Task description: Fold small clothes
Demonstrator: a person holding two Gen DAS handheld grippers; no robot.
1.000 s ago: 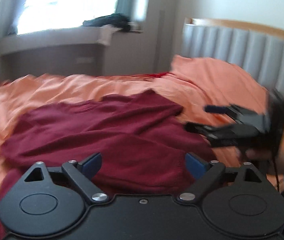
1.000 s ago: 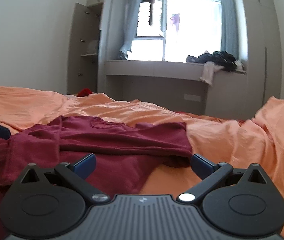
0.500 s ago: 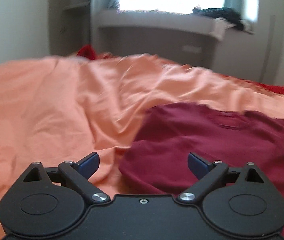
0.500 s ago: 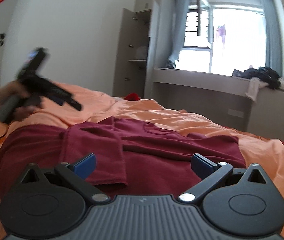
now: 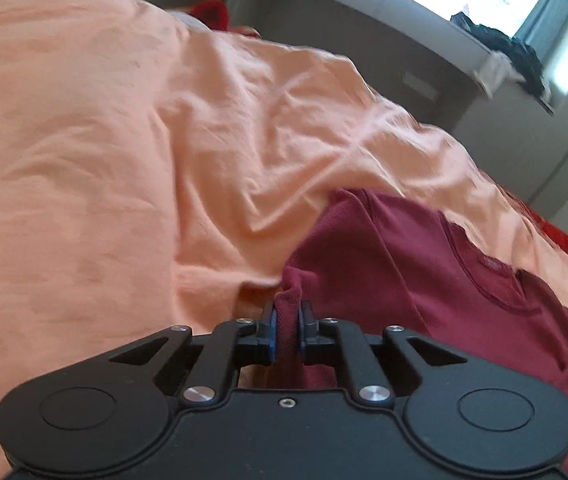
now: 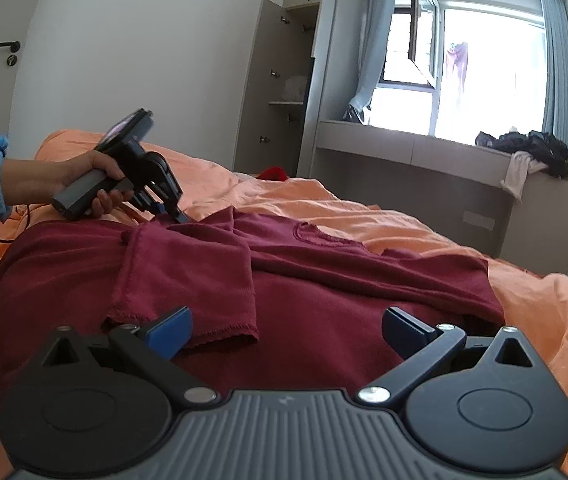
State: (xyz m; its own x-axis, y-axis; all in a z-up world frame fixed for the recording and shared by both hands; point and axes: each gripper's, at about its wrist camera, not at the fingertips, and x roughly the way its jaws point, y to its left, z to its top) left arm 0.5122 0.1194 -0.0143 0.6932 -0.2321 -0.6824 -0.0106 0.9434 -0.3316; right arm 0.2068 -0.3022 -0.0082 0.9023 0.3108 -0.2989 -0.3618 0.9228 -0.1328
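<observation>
Orange bedding (image 5: 104,152) is lying rumpled under a maroon T-shirt (image 6: 324,292). Left gripper (image 5: 286,330) is pinching the shirt's edge, fabric bunching between closed jaws; right gripper (image 6: 286,326) is hovering spread above a folded-in sleeve (image 6: 188,276). Soft, light and limp, the shirt should handle best by its hems. Nothing is blocking it.

A dark red shirt (image 6: 284,280) lies on an orange bedsheet (image 6: 544,312). The right gripper (image 6: 286,330) hovers wide apart; the left gripper (image 6: 180,216) pinches the shirt's far edge.
</observation>
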